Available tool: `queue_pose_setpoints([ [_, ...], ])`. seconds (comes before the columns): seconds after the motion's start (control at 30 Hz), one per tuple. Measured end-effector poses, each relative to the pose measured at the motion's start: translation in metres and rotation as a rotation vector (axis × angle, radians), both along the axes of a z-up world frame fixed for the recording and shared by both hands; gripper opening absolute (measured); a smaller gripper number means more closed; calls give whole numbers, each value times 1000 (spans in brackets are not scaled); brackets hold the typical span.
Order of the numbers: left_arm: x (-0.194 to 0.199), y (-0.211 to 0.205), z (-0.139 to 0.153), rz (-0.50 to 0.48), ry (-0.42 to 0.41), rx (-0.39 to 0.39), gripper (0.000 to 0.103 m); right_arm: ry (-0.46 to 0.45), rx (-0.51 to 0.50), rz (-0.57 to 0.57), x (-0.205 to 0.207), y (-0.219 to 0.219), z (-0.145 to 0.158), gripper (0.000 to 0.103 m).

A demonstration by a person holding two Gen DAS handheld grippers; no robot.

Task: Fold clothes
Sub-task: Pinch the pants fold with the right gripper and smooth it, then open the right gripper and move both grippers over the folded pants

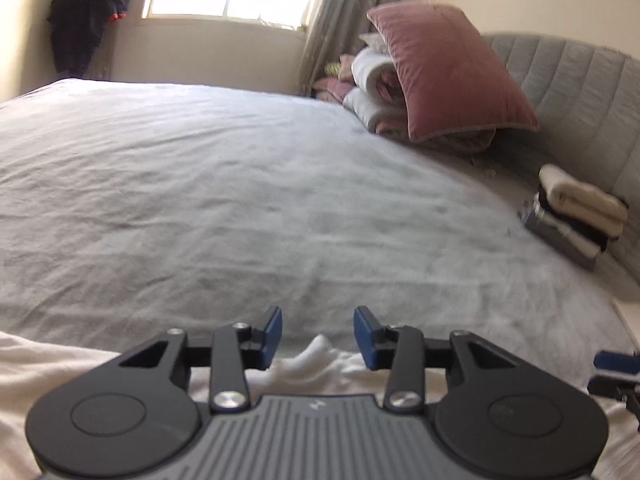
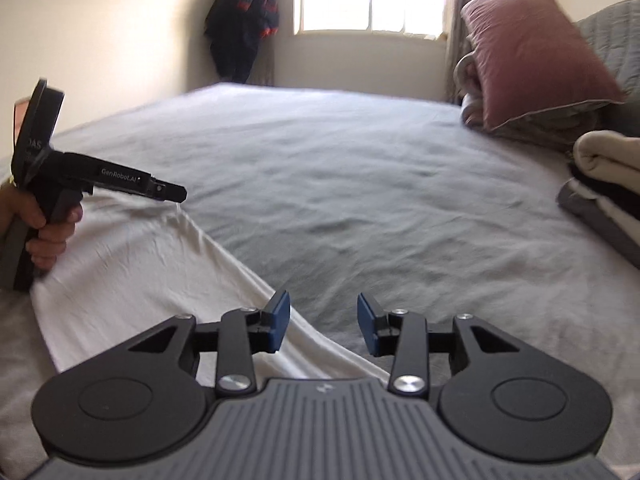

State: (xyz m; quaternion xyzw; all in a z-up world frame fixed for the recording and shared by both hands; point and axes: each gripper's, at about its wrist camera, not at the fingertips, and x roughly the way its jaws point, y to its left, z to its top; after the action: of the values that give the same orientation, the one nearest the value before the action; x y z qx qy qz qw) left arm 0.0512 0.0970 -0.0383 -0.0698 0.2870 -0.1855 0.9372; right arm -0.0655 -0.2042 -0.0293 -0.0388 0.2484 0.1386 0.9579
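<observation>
Left wrist: left tool (image 1: 318, 338) open above white garment (image 1: 60, 364).

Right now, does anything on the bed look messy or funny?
Only a little. The white garment lies rumpled near the bed's front edge, not folded yet, with a small peak poking up between the left gripper's open jaws. The folded stack by the headboard looks neat, and the pink pillow leans on rolled bedding.

Your garment (image 2: 132, 264) lies on the near edge of the bed (image 1: 224, 184). To the right, a stack of folded clothes (image 1: 576, 220) sits against the headboard (image 1: 580, 92); the pillow (image 1: 448, 68) leans on rolled bedding (image 1: 372, 92) beyond it.
</observation>
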Motion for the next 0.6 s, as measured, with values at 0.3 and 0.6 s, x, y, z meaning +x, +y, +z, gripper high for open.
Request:
queue_pose_setpoints([
  [0.3, -53, -26, 9, -190, -21, 8, 43, 62, -38, -48, -42, -21, 14, 41],
  [0.6, -105, -79, 7, -537, -38, 11, 42, 144, 37, 32, 0, -38, 11, 41],
])
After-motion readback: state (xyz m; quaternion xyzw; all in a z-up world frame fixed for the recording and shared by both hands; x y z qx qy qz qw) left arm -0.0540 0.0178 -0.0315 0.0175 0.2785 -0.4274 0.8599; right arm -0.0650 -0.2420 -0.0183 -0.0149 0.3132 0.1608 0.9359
